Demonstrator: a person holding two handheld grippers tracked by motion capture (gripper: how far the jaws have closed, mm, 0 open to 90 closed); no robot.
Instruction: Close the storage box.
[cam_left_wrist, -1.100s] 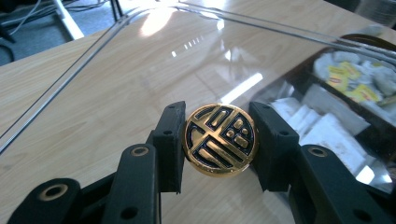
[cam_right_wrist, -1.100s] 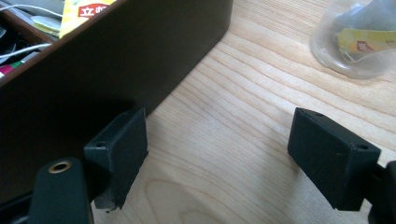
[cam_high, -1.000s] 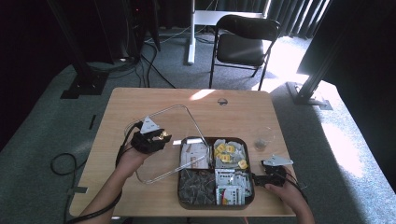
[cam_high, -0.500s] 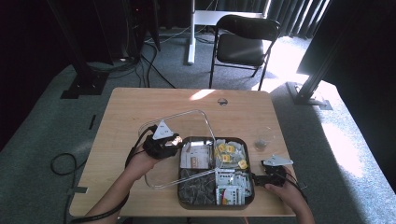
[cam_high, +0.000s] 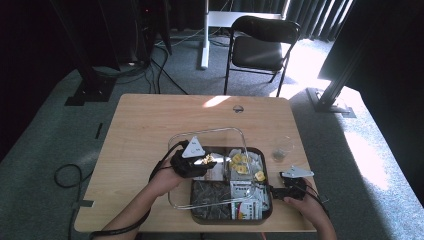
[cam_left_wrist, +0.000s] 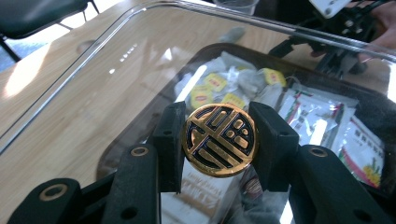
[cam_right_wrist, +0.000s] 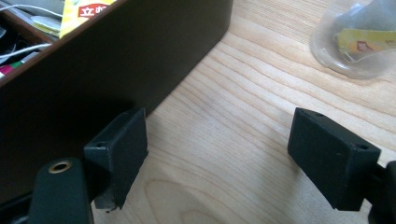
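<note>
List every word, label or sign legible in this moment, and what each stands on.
"立" plus a second character cut off by the tray wall: on the yellow packet in the tray.
Gold emblem, a stylised sign and no plain letters: on the lid knob held by the left gripper.
Red logos on the yellow tea tags: too blurred to read.
Print on the white sachets: too small to read.
Tag in the cup: unreadable.

Clear plastic cup (cam_high: 281, 149), tea bag inside: on the table (cam_high: 145, 125), just ahead of the right gripper (cam_high: 276, 191).
Round cable port (cam_high: 238, 109): in the tabletop, well beyond the left gripper (cam_high: 204, 161).
Black folding chair (cam_high: 261, 46): on the carpet, far beyond both.
Loose black cable (cam_high: 64, 176): on the floor, left of the left gripper.
</note>
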